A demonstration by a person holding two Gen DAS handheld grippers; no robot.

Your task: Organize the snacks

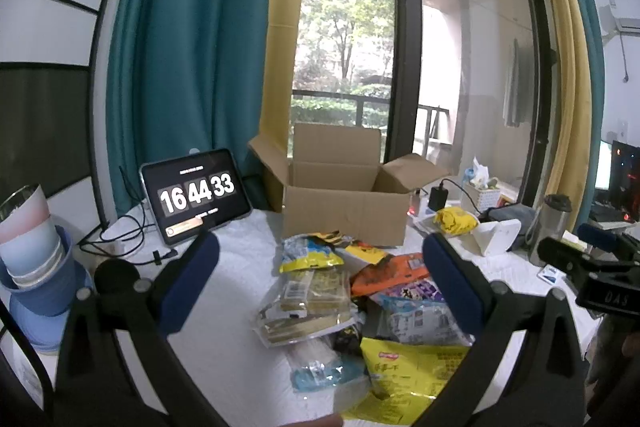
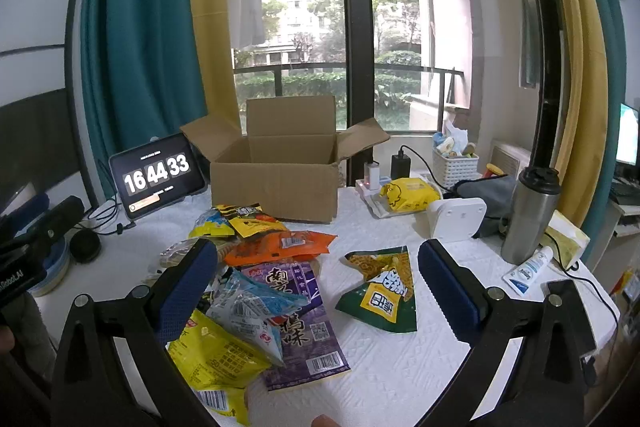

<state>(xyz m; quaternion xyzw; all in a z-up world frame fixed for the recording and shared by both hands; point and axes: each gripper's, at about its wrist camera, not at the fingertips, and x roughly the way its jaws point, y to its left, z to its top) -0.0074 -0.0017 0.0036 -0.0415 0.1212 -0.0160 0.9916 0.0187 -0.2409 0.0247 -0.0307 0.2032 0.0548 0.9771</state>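
An open cardboard box [image 1: 344, 215] [image 2: 276, 183] stands at the back of the white table; its inside is hidden. A pile of snack packets lies in front of it: a yellow chip bag [image 1: 408, 375] [image 2: 216, 355], a purple packet [image 2: 300, 319], an orange packet [image 1: 392, 273] [image 2: 280, 245], a clear pack of biscuits [image 1: 308, 303]. A green and yellow packet [image 2: 384, 287] lies apart to the right. My left gripper [image 1: 320, 283] is open above the pile. My right gripper [image 2: 316, 287] is open above the table, between the pile and the green packet. Both are empty.
A tablet clock [image 1: 198, 195] [image 2: 156, 177] stands left of the box with cables. Stacked blue cups [image 1: 36, 251] are far left. At right are a steel flask [image 2: 528, 215], a white device [image 2: 456, 217], a white basket [image 2: 456, 167], a yellow pack [image 2: 408, 193] and a tube [image 2: 528, 269].
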